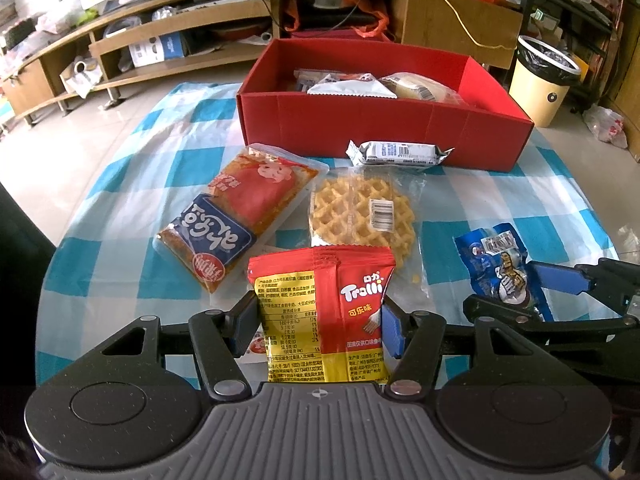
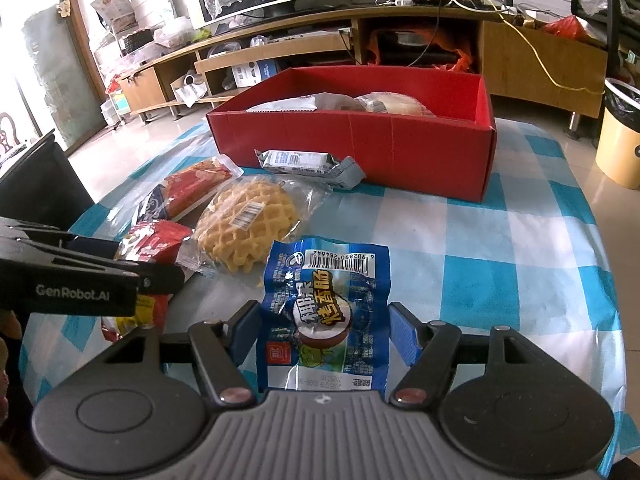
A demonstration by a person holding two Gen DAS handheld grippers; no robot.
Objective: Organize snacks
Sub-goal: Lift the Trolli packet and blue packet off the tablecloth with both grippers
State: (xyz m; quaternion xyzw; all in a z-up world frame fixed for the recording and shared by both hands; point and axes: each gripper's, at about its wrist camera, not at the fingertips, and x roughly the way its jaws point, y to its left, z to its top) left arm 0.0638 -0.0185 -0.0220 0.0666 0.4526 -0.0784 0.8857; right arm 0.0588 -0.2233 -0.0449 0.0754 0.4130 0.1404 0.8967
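Observation:
A red and yellow Trolli gummy pack (image 1: pixel 352 280) stands between the blue pads of my left gripper (image 1: pixel 318 320), which is shut on its two side edges. My right gripper (image 2: pixel 324 328) is shut on a blue sausage pack (image 2: pixel 324 280), barcode end pointing away from me. In the left wrist view that same right gripper (image 1: pixel 516 296) reaches in from the right with the blue pack (image 1: pixel 496 256) in it. The open red box (image 1: pixel 380 132) sits at the far side of the table and holds several wrapped snacks (image 1: pixel 352 86).
On the blue and white checked cloth (image 1: pixel 480 208) lie an orange-red pack (image 1: pixel 236 212), a bagged waffle (image 1: pixel 356 212) and a grey-white bar (image 1: pixel 400 152) against the box front. A wooden TV stand (image 1: pixel 180 28) and a cream bin (image 1: pixel 540 80) stand beyond the table.

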